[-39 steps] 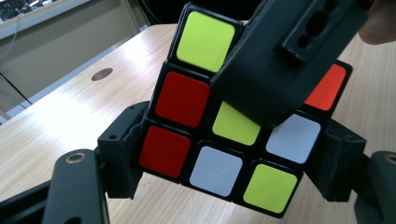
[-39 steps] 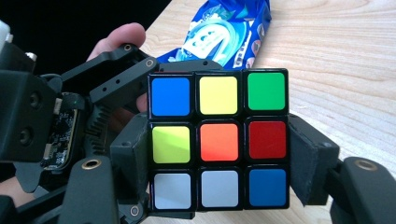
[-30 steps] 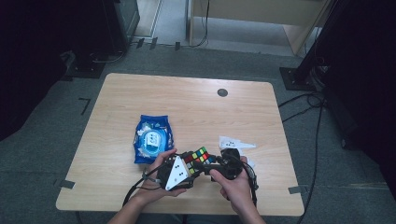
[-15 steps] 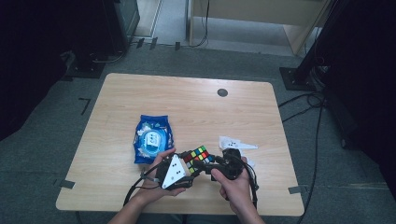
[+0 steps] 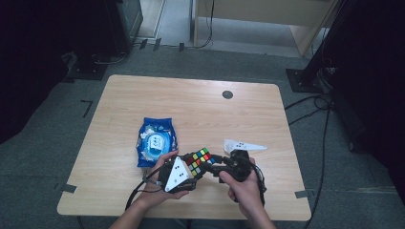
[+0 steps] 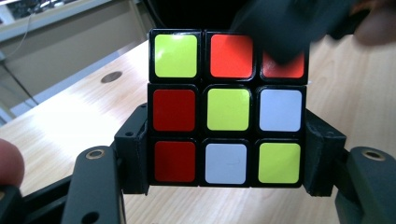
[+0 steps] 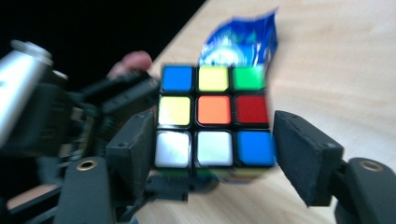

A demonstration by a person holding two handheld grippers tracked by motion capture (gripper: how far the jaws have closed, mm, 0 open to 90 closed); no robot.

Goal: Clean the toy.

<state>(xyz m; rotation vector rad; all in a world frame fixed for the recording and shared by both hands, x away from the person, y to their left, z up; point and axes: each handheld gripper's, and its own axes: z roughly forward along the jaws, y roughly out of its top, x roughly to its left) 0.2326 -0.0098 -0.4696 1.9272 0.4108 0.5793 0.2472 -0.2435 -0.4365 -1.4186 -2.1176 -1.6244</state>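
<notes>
The pale wooden table spreads ahead of my jaws, rounded at the corners, smooth-grained, with a small dark round plug set near its far edge; grey carpet and dark stands surround it. My forearms come in at the near edge and both hands meet low over the wood, knuckles turned inward. Beyond my left jaws lies a glossy blue crinkled packet, flat on the table. Just past my right jaws rests a white three-cornered plate. My left gripper pinches the cube by its lower rows, one black pad pressed against each side; the face toward me shows yellow-green, orange, red and white stickers in a black grid. My right gripper reaches in from the opposite side, its jaws spread: the left pad sits against the cube's bottom row, the right pad stands just clear of it. That face shows blue, yellow, green, orange, red and white squares, blurred
</notes>
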